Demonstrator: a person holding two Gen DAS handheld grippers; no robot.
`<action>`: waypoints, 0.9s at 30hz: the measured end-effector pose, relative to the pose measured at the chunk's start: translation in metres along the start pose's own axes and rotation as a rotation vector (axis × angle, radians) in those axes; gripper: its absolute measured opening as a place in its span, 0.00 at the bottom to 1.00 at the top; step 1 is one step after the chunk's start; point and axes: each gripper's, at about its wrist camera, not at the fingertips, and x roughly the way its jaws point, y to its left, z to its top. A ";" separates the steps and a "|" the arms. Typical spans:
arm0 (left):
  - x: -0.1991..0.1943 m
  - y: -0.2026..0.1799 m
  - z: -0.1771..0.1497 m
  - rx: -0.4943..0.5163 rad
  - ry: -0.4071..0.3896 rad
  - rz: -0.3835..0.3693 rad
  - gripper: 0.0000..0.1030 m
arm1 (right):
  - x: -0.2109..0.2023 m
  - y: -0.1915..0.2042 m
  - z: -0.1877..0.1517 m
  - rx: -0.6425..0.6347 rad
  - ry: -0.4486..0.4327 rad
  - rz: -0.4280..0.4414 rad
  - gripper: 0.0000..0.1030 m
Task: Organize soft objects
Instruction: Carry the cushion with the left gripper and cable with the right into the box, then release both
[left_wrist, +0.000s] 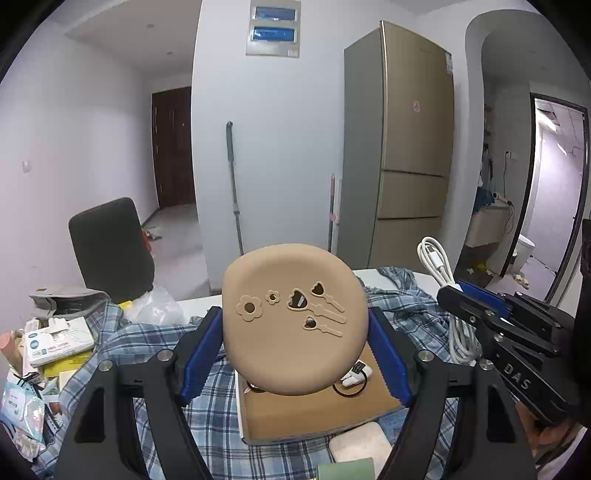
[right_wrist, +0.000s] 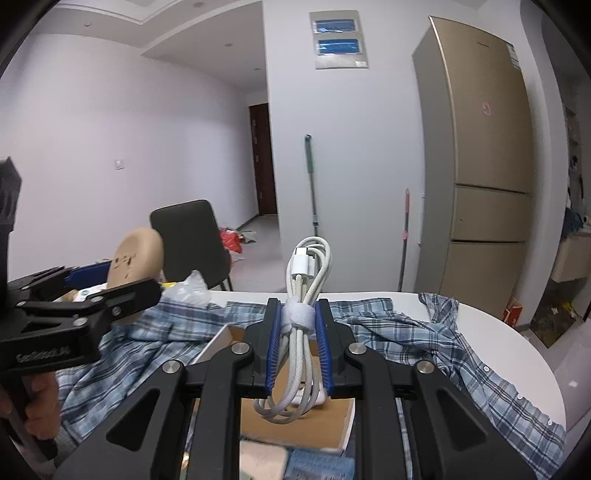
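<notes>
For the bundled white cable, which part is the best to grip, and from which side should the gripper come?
Grip the white cable at its strapped waist, jaws on opposite flanks, coming from the near side. There the strands are bound tight; the end loops are loose. The right gripper holds it this way.

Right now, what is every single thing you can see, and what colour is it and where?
pad with flower cutouts: one, tan, held up in the left claw
cable bundle: one, white, strapped, in the right claw
cardboard box: one, brown, open, on the shirt below the pad
plaid shirt: one, blue and white, spread over the table
table: one, white, under the shirt
chair: one, black, behind the table
fridge: one, gold, by the wall
mop handle: one, grey, leaning on the wall
left claw: one, black, blue pads
right claw: one, black, blue pads
</notes>
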 end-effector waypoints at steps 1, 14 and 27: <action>0.005 -0.001 0.000 0.001 0.007 0.000 0.77 | 0.006 -0.003 -0.002 0.007 0.005 -0.006 0.17; 0.080 -0.002 -0.046 0.033 0.164 0.006 0.77 | 0.075 -0.013 -0.051 0.023 0.211 -0.025 0.17; 0.127 0.009 -0.078 0.019 0.285 0.004 0.81 | 0.108 -0.019 -0.082 0.051 0.349 0.007 0.17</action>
